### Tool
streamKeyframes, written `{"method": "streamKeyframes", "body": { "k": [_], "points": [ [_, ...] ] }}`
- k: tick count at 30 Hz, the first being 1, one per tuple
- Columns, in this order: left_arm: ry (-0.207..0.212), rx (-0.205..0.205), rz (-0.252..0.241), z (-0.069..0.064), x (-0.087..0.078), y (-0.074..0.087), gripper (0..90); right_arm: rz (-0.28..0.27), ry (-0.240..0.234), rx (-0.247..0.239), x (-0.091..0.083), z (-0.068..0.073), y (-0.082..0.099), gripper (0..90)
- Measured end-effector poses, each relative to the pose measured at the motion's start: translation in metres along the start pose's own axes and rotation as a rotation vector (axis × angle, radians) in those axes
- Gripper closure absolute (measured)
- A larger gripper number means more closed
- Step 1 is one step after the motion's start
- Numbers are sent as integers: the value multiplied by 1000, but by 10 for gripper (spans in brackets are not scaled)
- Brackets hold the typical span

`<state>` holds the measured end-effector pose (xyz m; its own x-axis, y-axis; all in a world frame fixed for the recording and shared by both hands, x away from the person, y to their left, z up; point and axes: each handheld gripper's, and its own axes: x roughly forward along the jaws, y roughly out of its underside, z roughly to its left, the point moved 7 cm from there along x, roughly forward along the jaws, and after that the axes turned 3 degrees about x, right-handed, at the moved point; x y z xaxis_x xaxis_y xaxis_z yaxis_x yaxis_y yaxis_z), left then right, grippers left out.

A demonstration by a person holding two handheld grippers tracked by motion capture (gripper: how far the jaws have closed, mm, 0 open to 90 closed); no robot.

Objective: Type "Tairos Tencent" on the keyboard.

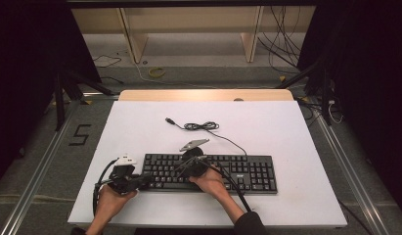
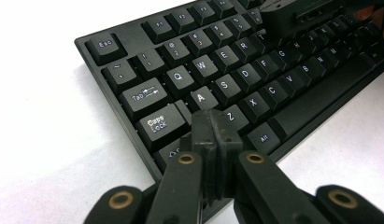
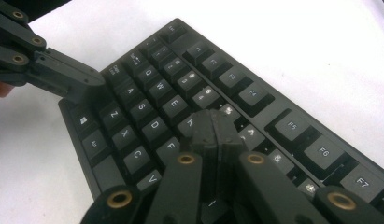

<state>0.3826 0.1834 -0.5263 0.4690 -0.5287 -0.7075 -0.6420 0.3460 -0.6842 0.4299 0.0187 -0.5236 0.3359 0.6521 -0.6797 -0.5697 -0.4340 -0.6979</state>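
High view: nearest the person, the two hands come in over the table's (image 1: 140, 127) front edge, each with a gripper aimed at the keyboard (image 1: 247, 172), which lies square to that edge and just beyond the hands, so both tips can reach the keys at once; the work in hand looks like typing with the tips. The left gripper (image 1: 145, 179) sits low at the keyboard's left end, clenched on nothing; in the left gripper view its tip (image 2: 213, 125) comes down between Caps Lock (image 2: 158, 124) and Z (image 2: 231, 116), just below A (image 2: 201, 97), and whether it presses a key I cannot tell. The right gripper (image 1: 185, 165) is over the left-middle keys, also clenched and empty; in the right gripper view its tip (image 3: 213, 128) meets the row above D (image 3: 154, 125) and F (image 3: 171, 145), hiding the key beneath. Pinched jaws probably make one narrow point for single keys. Farther back, the cable (image 1: 203, 126) lies coiled with its plug (image 1: 170, 120) loose on the white top
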Motion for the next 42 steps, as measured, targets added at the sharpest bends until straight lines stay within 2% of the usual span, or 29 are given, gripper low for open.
{"method": "streamKeyframes", "body": {
  "k": [6, 11, 20, 23, 25, 27, 29, 34, 42],
  "points": [
    [2, -1, 2, 0, 0, 0, 891, 7, 1, 4, 2, 1, 1, 900],
    [2, 3, 24, 0, 3, 2, 893, 15, 5, 4, 5, 0, 3, 900],
    [4, -5, 19, 0, 3, 2, 892, 13, 10, 13, 5, 0, 3, 900],
    [9, -6, 6, -1, 2, 0, 882, -6, -25, 32, 0, 1, 1, 834],
    [15, -1, -10, -2, 1, -2, 875, -13, -29, 37, -2, 1, 0, 829],
    [21, -2, -29, -3, 0, -4, 845, -38, -37, 32, -8, 2, -3, 805],
    [23, 6, -41, -4, -2, -5, 818, -45, -44, 27, -12, 2, -4, 766],
    [39, -1, -92, -5, -5, -11, 766, -57, -51, 29, -20, 0, -2, 703],
    [64, -10, -143, -7, -6, -17, 592, -87, -60, 51, -34, -8, 2, 570]
  ]
}}
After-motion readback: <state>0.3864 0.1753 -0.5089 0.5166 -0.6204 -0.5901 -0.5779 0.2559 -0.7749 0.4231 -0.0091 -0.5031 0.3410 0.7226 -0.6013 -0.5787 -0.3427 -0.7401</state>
